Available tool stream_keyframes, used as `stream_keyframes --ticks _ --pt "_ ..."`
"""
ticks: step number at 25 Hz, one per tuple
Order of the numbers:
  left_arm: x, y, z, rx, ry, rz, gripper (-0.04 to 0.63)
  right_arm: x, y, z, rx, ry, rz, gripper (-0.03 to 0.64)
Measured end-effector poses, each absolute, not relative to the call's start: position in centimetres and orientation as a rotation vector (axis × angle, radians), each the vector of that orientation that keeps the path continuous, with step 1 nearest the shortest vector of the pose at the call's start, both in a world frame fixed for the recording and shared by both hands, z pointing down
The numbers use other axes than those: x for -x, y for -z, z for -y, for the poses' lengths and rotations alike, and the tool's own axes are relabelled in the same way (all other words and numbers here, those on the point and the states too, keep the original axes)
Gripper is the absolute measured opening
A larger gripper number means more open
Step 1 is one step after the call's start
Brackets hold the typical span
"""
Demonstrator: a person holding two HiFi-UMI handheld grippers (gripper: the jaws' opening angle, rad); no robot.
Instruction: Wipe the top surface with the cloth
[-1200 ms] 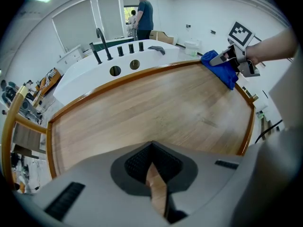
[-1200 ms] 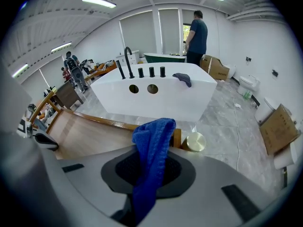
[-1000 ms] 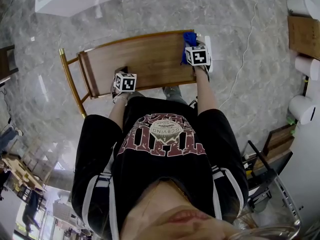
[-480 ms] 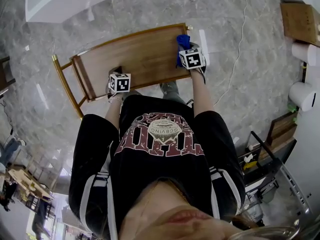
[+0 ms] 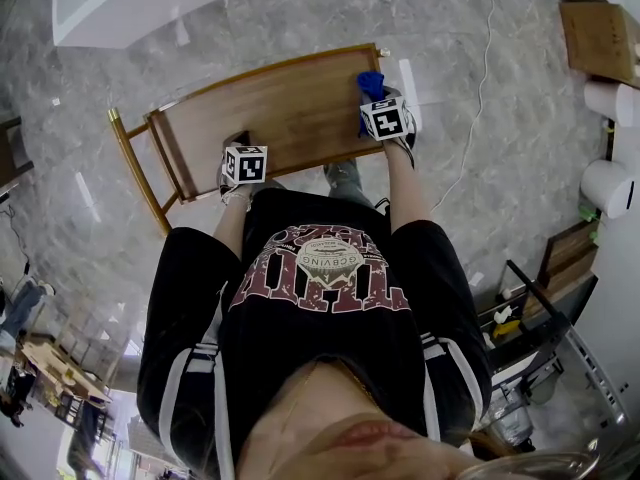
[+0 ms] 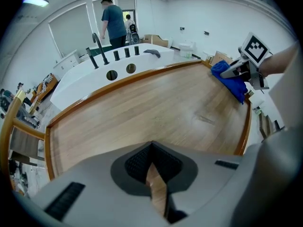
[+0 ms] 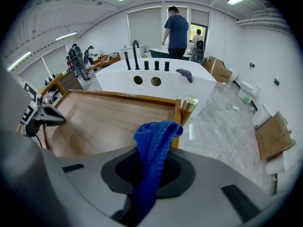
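Note:
The wooden table top [image 5: 280, 108] with its gold frame lies in front of me. My right gripper [image 5: 380, 103] is at the top's right end, shut on a blue cloth [image 5: 373, 85]. In the right gripper view the cloth [image 7: 154, 143] bunches up out of the right gripper [image 7: 152, 162], over the wood [image 7: 109, 122] near the far right corner. My left gripper [image 5: 240, 148] is at the near edge towards the left, shut and empty; its jaws [image 6: 152, 150] point across the wood [image 6: 156, 103]. From there I see the cloth [image 6: 229, 79] and the right gripper [image 6: 239, 70].
A gold corner post [image 7: 190, 103] stands at the table's far right corner. Beyond the table is a white tub unit [image 6: 118, 70] with black taps. People [image 7: 179, 30] stand at the back. A white cable [image 5: 480, 98] runs over the marble floor; cardboard [image 5: 600, 38] lies at right.
The head view has shifted a little. Both grippers keep nearly the same places on the table top, the right one still holding the cloth at the right end.

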State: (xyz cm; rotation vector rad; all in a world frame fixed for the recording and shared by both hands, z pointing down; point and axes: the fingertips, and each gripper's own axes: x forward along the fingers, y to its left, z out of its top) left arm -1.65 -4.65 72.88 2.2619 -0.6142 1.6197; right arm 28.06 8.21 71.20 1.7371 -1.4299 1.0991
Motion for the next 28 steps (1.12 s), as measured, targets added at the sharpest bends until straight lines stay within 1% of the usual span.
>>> stream_keyframes --ticks 14,28 --pt "1.7 -73.0 4.5 -2.32 -1.566 0.573 0.046 -25.8 -71.9 -7.8 -1.796 -1.167 1.402 0.055" --pt "1.6 -73.3 4.6 -2.356 -1.537 0.506 0.046 -22.1 -72.2 -5.2 -1.823 -1.175 1.418 0.055"
